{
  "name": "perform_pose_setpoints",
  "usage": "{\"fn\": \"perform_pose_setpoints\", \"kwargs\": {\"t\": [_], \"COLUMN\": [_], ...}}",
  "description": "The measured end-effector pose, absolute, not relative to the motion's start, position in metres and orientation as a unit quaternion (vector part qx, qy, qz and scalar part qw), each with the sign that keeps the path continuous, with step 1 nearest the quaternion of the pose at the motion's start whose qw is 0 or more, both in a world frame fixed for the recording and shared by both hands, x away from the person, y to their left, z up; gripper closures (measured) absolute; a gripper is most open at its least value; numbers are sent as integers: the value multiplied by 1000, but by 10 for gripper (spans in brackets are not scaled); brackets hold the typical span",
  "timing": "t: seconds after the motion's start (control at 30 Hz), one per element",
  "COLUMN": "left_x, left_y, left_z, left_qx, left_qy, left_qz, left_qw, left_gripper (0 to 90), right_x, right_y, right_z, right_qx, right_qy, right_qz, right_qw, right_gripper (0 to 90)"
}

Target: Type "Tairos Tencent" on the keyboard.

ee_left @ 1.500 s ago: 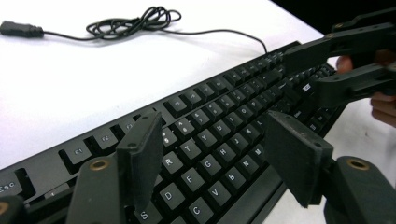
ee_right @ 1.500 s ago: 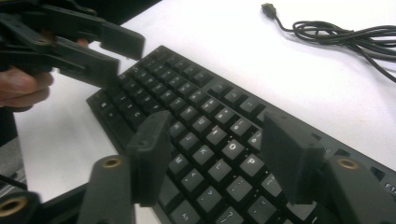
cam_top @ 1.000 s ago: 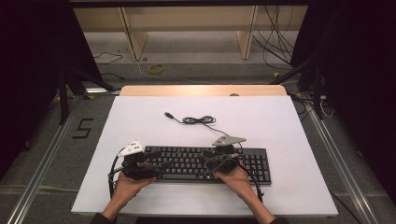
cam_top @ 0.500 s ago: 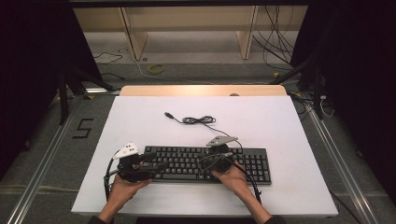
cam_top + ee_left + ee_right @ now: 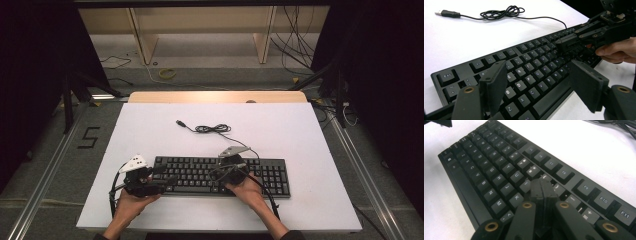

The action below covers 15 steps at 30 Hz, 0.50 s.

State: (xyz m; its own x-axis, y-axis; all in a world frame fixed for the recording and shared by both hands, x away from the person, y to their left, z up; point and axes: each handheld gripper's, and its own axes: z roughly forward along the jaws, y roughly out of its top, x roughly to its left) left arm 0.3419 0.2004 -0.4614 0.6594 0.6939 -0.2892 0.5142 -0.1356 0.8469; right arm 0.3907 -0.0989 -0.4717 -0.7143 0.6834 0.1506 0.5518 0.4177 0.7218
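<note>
Keyboard [image 5: 220, 175], right gripper [image 5: 541, 187] fingers pressed together, seemingly touching keys

A white table [image 5: 310, 130] fills the middle of the high view, with a pale wooden strip [image 5: 215, 96] along its far edge. Beyond the table stands a light wooden shelf frame [image 5: 200, 30] over a grey floor [image 5: 210, 75] strewn with dark cables [image 5: 300, 45] and a yellowish coil [image 5: 167, 73]. Left of the table, a black "5" [image 5: 89, 137] marks the floor beside a metal rail [image 5: 45, 180]. Dark drapes, probably curtains [image 5: 380, 75], flank the table.
</note>
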Motion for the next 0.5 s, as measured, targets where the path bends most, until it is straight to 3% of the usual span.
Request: {"fn": "perform_pose_setpoints", "kwargs": {"t": [0.5], "left_x": [340], "left_y": [203], "left_z": [-462], "left_qx": [748], "left_qy": [406], "left_qz": [91], "left_qw": [518], "left_gripper": [305], "right_x": [392], "right_y": [-97], "right_z": [-475], "right_qx": [370], "right_qy": [840], "right_qz": [389], "right_qw": [81], "right_gripper": [900]}}
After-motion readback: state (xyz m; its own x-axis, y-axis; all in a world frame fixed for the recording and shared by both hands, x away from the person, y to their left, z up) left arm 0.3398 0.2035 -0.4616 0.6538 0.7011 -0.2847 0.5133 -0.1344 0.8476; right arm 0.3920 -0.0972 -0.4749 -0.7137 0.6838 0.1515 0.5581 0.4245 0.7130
